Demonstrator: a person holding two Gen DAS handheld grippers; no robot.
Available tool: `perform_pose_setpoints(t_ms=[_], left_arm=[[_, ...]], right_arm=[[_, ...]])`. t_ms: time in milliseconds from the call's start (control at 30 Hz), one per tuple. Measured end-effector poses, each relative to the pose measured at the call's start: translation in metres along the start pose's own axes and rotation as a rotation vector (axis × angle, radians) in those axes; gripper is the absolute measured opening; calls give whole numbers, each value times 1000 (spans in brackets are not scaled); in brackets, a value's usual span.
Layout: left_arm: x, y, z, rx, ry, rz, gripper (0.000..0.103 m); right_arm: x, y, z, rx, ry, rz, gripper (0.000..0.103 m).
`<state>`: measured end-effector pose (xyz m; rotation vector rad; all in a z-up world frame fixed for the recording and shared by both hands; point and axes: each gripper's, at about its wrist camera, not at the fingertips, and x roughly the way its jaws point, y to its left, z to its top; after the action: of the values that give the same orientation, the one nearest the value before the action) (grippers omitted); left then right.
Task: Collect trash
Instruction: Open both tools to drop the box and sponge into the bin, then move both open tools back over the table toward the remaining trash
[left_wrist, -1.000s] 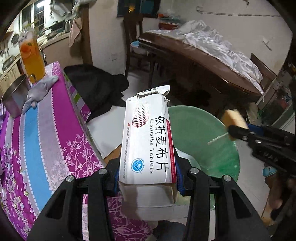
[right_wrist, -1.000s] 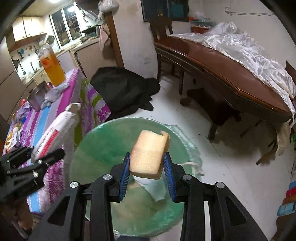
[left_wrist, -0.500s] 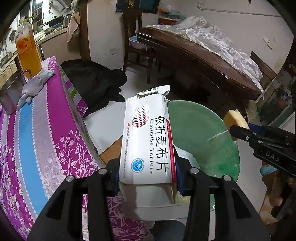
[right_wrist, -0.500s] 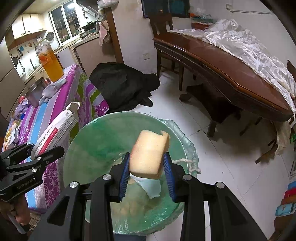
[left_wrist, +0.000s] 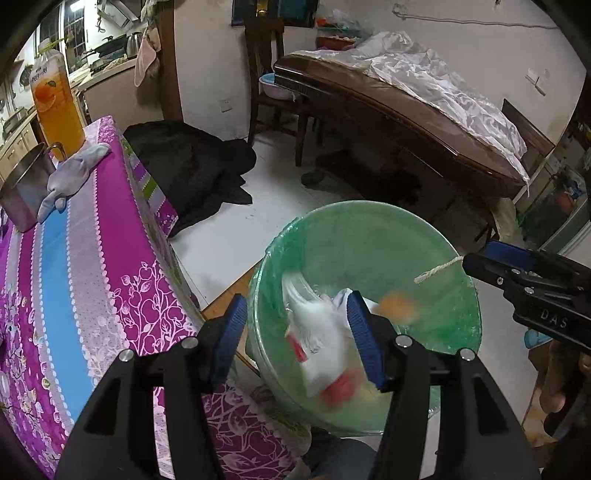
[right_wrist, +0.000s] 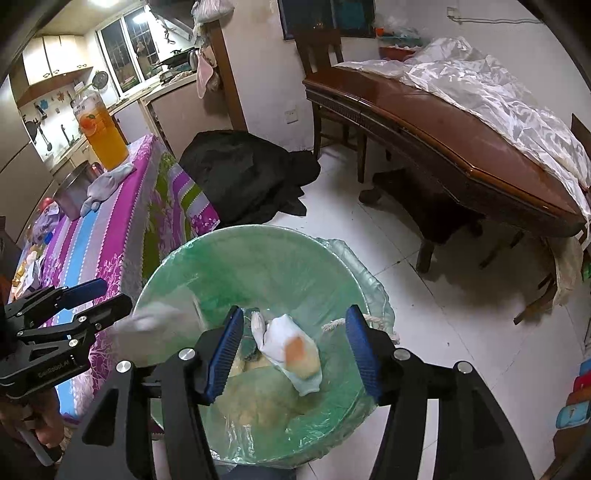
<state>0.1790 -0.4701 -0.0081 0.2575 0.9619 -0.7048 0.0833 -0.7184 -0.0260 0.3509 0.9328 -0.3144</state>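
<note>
the left gripper (left_wrist: 297, 334) has its jaws opening, blue pads spread apart with nothing pressed between them; the white tablet box (left_wrist: 321, 354), blurred with a red patch, is below them inside the bin, apart from either pad. the right gripper (right_wrist: 295, 349) is likewise opening, pads wide and touching nothing, and the yellow sponge piece (right_wrist: 301, 356), also blurred, lies beneath them over a pale sock-like rag (right_wrist: 280, 338) in the bin. both grippers hang over the round trash bin (right_wrist: 207, 258), which is lined with a green plastic bag and stands on the white tiled floor just beside the table with the purple, blue and lilac striped cloth (left_wrist: 92, 236). on that cloth, well back, stand a metal pot (left_wrist: 22, 195), a grey glove (left_wrist: 70, 173) and a tall orange drink bottle (left_wrist: 55, 107). a black garment (right_wrist: 243, 173) lies heaped on the floor beyond the bin, and a long dark wooden table (right_wrist: 461, 147) with white sheeting stands to the right.
</note>
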Motion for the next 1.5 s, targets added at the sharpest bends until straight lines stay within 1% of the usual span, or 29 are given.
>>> perform_pose_setpoints(t_ms=[333, 467, 533, 600, 733, 833, 900, 967, 1000, 1033, 1200, 1267, 1367, 1500], left_arm=[[-3, 1, -3, 0, -4, -3, 54], [-8, 4, -5, 2, -13, -1, 54], [-12, 9, -8, 2, -19, 3, 54], [-16, 16, -11, -1, -28, 15, 54], [-26, 33, -20, -5, -53, 42, 54], [-35, 45, -28, -2, -70, 74, 54], [-41, 55, -32, -7, -83, 93, 56], [-50, 69, -37, -17, -101, 111, 59], [-54, 77, -41, -25, -108, 121, 59], [-61, 89, -45, -39, -119, 139, 59], [-86, 143, -65, -113, -142, 207, 60], [-97, 174, -78, -161, -144, 240, 60], [-111, 220, -99, -236, -138, 293, 60], [-142, 291, -139, -382, -138, 368, 60]], right_arm=[[-6, 1, -3, -1, -5, 3, 58], [-16, 8, -6, -16, -36, 2, 60], [-26, 16, -9, -35, -77, -2, 67], [-40, 29, -15, -54, -143, -15, 71], [-63, 56, -29, -85, -250, -36, 73], [-77, 80, -41, -106, -325, -35, 74], [-84, 95, -48, -118, -370, -32, 76], [-91, 113, -57, -132, -412, -14, 79], [-92, 119, -61, -136, -421, -8, 83], [-93, 130, -64, -144, -431, 7, 84], [-89, 174, -71, -189, -431, 89, 84], [-86, 197, -72, -220, -425, 134, 84], [-82, 227, -73, -259, -418, 175, 84], [-73, 267, -74, -313, -396, 232, 84]])
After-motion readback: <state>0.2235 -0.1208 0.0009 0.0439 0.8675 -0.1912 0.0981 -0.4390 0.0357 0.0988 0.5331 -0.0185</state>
